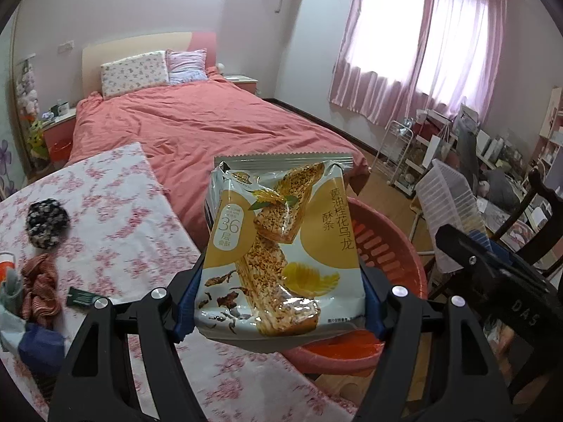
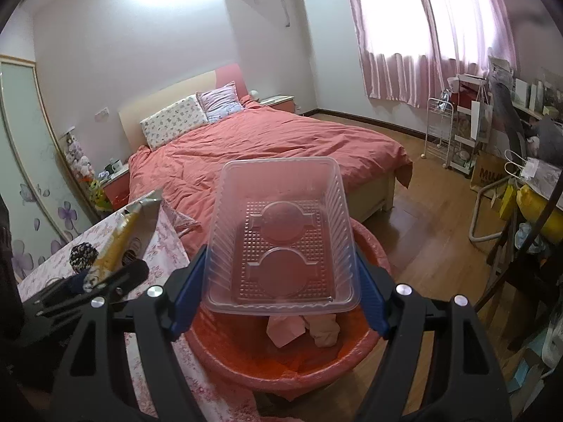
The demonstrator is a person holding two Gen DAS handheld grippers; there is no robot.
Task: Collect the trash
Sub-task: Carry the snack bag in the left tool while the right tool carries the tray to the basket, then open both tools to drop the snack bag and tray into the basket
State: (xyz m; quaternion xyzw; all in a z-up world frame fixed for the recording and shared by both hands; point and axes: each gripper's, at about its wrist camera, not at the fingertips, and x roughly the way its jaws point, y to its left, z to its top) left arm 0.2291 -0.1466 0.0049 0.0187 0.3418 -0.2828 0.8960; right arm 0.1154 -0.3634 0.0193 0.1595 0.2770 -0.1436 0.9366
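Observation:
My left gripper [image 1: 281, 307] is shut on a yellow and white snack bag [image 1: 278, 246], which stands upright between the blue pads. Behind and below the bag is a red bin [image 1: 390, 246] beside the table. In the right wrist view my right gripper [image 2: 279, 304] is shut on a clear plastic tray [image 2: 281, 232], held above the red bin [image 2: 281, 362]. Crumpled pink paper [image 2: 285, 330] lies inside the bin. The clear tray [image 1: 447, 204] and right gripper also show at the right of the left wrist view; the snack bag [image 2: 123, 239] shows at the left of the right wrist view.
A table with a pink floral cloth [image 1: 116, 218] holds a black and white scrunchie [image 1: 47, 223], a striped cloth [image 1: 38, 288] and a small dark packet [image 1: 82, 297]. A bed with a coral cover [image 2: 267, 147] stands behind. A cluttered desk and white rack [image 2: 454, 133] line the right wall.

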